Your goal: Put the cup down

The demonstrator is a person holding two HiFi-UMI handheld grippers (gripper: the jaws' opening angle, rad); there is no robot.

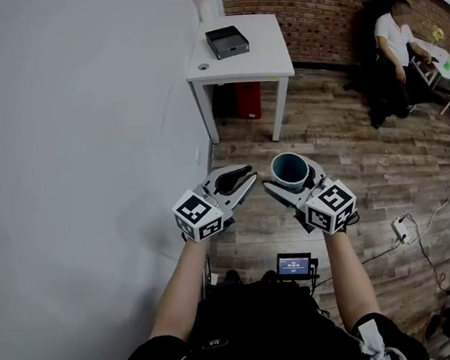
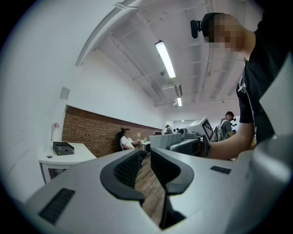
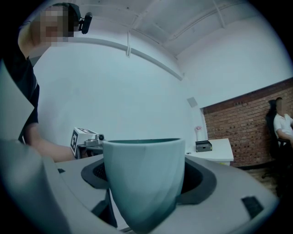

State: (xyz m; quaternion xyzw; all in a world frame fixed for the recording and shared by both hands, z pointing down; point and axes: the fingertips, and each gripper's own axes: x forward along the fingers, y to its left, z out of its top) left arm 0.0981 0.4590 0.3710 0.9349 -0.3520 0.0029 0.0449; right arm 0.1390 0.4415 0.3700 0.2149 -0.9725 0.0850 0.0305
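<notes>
Right gripper (image 1: 292,181) is seen clamped on the sides of the teal cup (image 1: 289,168), which is held upright in the air above the wooden floor (image 1: 347,122). The left gripper (image 1: 237,180), just beside it, is drawn together on nothing. Carrying is judged to be the step in hand: the cup must be brought over a surface, probably the white counter (image 1: 256,56) well ahead, lowered upright until its base rests, and only then released.
</notes>
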